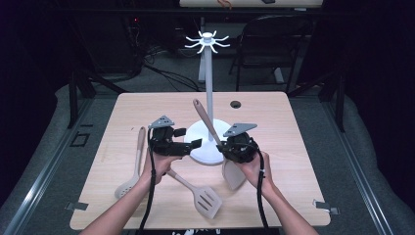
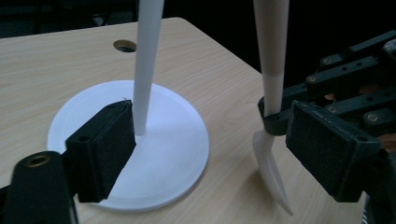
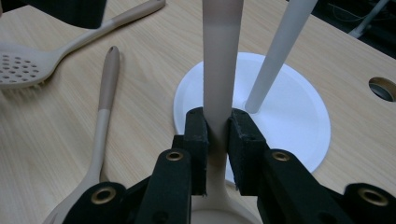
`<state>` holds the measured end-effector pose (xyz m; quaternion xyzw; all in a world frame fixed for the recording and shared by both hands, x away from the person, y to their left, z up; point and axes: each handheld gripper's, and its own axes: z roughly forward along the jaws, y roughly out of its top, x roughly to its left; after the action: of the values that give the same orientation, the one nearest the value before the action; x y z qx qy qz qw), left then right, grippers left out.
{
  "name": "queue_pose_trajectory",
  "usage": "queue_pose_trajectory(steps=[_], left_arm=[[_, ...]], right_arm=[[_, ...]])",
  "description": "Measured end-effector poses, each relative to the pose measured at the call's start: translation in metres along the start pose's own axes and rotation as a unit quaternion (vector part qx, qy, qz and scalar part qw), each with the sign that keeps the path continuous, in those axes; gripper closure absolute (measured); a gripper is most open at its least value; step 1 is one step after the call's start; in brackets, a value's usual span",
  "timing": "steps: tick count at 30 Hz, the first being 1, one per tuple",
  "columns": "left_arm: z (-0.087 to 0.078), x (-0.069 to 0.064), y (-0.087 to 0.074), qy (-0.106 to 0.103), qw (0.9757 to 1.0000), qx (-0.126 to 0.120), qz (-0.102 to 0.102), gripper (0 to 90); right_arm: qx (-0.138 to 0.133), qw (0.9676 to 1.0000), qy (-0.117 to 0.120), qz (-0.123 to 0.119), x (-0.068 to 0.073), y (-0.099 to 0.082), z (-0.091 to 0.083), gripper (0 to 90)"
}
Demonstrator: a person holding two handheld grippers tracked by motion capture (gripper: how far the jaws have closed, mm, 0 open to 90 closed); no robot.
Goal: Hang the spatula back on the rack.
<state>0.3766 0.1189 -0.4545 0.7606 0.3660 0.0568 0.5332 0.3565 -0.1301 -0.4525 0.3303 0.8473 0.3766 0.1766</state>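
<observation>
A white hook stand (image 1: 207, 88) rises from a round base (image 1: 208, 147) at the table's middle. My right gripper (image 1: 224, 145) is shut on the handle of a beige spatula (image 1: 205, 120), which leans up toward the pole, its pale head (image 1: 234, 175) low by my right hand. In the right gripper view the pads (image 3: 196, 140) squeeze that handle (image 3: 219, 70) in front of the base (image 3: 289, 121). My left gripper (image 1: 191, 145) stands open just left of the base. Its view has the pole (image 2: 144, 60) and the held spatula (image 2: 273, 60) between wide jaws (image 2: 215, 149).
A slotted spoon (image 1: 132, 164) lies on the left side of the wooden table (image 1: 274, 117). A slotted turner (image 1: 200, 196) lies near the front edge between my forearms. A cable hole (image 1: 236, 104) sits behind the stand. A chair (image 1: 274, 44) stands beyond the table.
</observation>
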Motion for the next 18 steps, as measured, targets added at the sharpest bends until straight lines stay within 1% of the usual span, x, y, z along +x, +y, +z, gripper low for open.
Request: queue_pose_trajectory(steps=[1, 2, 3, 4, 5, 7, 9, 10, 14, 18], left_arm=[[0.002, -0.001, 0.000, -0.009, 1.0000, -0.003, -0.003, 18.4], [0.005, -0.004, 0.001, -0.018, 0.9998, -0.007, -0.007, 22.1], [0.007, -0.006, 0.002, -0.022, 0.9997, -0.006, -0.004, 24.1], [0.009, -0.008, 0.002, -0.025, 0.9996, -0.010, -0.002, 26.1], [0.009, -0.008, 0.002, -0.025, 0.9996, -0.010, -0.002, 27.7], [0.012, -0.010, 0.003, -0.043, 0.9990, -0.014, 0.000, 35.2], [0.014, -0.010, 0.004, -0.044, 0.9989, -0.017, -0.001, 39.5], [0.018, -0.011, 0.005, -0.057, 0.9982, -0.017, -0.002, 42.0], [0.025, -0.016, 0.007, -0.065, 0.9977, -0.019, 0.004, 51.2], [0.029, -0.016, 0.006, -0.065, 0.9975, -0.028, 0.003, 64.9]], right_arm=[[0.000, 1.0000, 0.000, 0.000, 0.000, 0.000, 0.000, 78.5], [-0.003, 1.0000, 0.000, 0.002, 0.001, 0.001, 0.001, 78.5], [-0.006, 1.0000, 0.001, 0.002, 0.001, 0.002, 0.001, 78.5], [-0.003, 1.0000, 0.002, -0.001, 0.001, 0.003, 0.001, 78.5], [-0.003, 1.0000, 0.002, -0.001, 0.001, 0.003, 0.001, 78.5], [-0.002, 1.0000, 0.002, -0.001, 0.002, 0.004, 0.003, 78.5], [-0.004, 1.0000, 0.002, -0.002, 0.003, 0.004, 0.004, 78.5], [-0.004, 1.0000, 0.002, -0.002, 0.005, 0.005, 0.004, 78.5], [-0.008, 0.9999, 0.003, -0.006, 0.007, 0.008, 0.006, 78.5], [-0.012, 0.9999, -0.001, -0.004, 0.008, 0.009, 0.007, 78.5]])
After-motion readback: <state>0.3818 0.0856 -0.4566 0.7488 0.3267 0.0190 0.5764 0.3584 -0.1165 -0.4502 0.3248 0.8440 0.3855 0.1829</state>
